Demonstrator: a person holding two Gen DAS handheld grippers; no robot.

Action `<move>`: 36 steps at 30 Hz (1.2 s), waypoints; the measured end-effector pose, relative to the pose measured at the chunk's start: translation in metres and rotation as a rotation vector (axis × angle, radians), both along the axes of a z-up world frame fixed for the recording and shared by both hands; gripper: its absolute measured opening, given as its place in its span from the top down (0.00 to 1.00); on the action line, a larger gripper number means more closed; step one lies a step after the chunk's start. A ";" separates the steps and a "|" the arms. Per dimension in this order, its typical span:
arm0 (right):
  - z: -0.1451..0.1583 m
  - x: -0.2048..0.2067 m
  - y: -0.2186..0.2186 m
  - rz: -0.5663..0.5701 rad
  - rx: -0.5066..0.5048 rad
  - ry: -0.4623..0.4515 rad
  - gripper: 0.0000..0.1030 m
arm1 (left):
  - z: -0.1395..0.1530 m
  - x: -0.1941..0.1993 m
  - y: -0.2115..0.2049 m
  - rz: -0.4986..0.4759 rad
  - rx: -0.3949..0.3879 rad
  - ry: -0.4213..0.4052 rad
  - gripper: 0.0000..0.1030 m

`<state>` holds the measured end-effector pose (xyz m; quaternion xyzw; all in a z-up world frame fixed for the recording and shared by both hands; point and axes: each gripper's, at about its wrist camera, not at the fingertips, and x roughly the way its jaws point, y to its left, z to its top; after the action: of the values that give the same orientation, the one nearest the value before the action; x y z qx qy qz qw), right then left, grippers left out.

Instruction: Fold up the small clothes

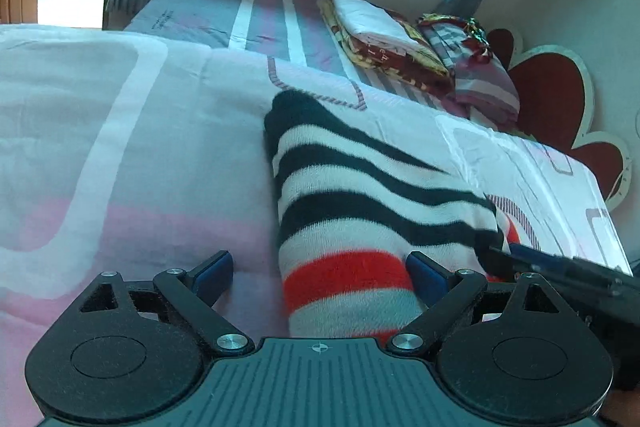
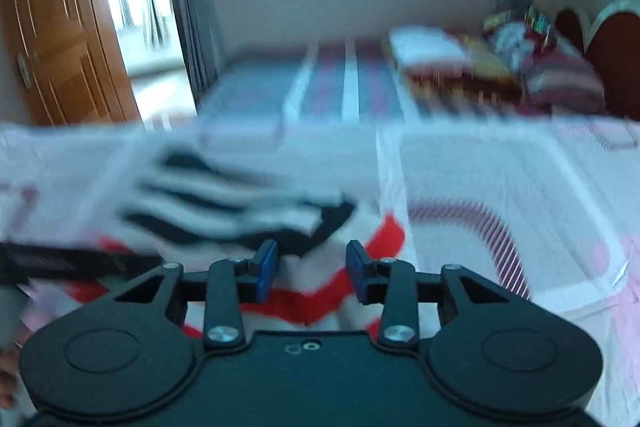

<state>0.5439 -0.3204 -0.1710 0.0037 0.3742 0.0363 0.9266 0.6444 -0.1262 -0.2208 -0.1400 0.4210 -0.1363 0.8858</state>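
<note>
Spread left hand-held gripper (image 1: 320, 273) astride striped sock (image 1: 360, 187) running lengthwise away; right hand-held gripper (image 2: 312, 269) parted, gripping nothing

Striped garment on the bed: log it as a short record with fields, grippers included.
item: striped garment, black-and-white bands, red bands near the grippers
surface: bedsheet, pink and white
state: lying partly folded on the sheet
left gripper: jaws wide, the red-striped end between them, pads not pressing
right gripper: jaws part open over the garment's red-and-white part, gripping nothing
background: folded bedding near the headboard
</note>
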 end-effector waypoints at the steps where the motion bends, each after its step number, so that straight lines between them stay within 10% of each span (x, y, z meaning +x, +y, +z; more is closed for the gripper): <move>1: -0.005 0.001 -0.001 0.005 0.001 -0.001 0.61 | 0.003 0.003 0.000 0.010 0.001 -0.009 0.10; 20: -0.013 0.035 -0.001 0.025 0.008 0.000 0.52 | -0.009 0.034 -0.004 0.025 0.080 -0.032 0.10; 36: 0.019 -0.050 0.003 0.038 0.041 -0.066 0.49 | 0.012 -0.068 0.016 -0.060 0.015 -0.057 0.10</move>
<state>0.4937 -0.3177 -0.1525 0.0144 0.3426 0.0617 0.9373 0.5762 -0.1099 -0.2090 -0.1167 0.4009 -0.1635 0.8939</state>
